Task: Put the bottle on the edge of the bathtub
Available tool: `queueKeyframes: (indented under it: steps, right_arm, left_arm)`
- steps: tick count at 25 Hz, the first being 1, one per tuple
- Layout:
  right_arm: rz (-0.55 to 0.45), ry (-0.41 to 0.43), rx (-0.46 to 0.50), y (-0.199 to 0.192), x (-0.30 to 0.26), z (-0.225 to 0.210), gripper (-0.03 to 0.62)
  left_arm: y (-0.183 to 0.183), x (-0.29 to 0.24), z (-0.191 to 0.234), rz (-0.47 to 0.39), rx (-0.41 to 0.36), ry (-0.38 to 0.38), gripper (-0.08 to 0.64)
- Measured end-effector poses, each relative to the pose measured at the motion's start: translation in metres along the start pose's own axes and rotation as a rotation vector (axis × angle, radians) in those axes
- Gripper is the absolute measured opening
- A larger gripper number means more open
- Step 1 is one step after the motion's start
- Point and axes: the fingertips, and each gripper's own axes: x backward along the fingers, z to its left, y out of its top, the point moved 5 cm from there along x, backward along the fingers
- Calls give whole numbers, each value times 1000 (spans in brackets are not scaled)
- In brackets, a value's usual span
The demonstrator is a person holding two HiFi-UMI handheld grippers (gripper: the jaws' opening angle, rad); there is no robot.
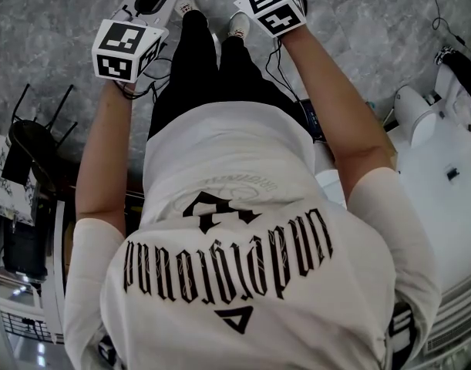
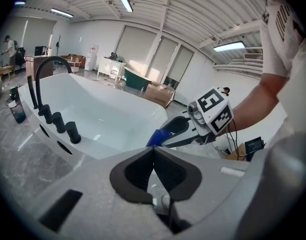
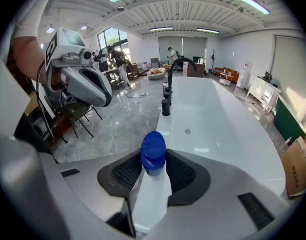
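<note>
A white bottle (image 3: pixel 150 196) with a blue cap (image 3: pixel 153 153) points away from me, and my right gripper (image 3: pixel 154 168) is shut on its neck. Past it lies the long white bathtub (image 3: pixel 220 121) with a black faucet (image 3: pixel 174 68) on its near-left rim. My left gripper (image 2: pixel 154 153) is shut with nothing between its pads. In the left gripper view the right gripper (image 2: pixel 195 126) and the blue cap (image 2: pixel 158 136) hang over the tub's rim (image 2: pixel 95 151). Both grippers are held out in front of the person, the left gripper (image 1: pixel 146 10) at top left of the head view.
Black knobs (image 2: pixel 57 122) and the tall faucet (image 2: pixel 41 79) line the tub's edge. A small bottle (image 2: pixel 16 109) stands at the tub's far corner. A black chair (image 3: pixel 72 111) stands on the grey marble floor. Cardboard boxes (image 3: pixel 295 165) lie beyond the tub.
</note>
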Motion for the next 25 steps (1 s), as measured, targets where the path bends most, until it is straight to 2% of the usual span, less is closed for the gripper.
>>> queueKeyframes:
  steps: [4,9,25]
  right_arm:
    - [-9,-4,18,-1,0,0,146]
    - [-13,4,84,1,-4,4,146]
    - [22,-13,71,-9,3,7,161]
  left_arm:
    - [0,-2,-1,5,-9,-3,15]
    - [-5,-5,0,6,11,-3,15]
    - [-10,2,-14,5,9,9,15]
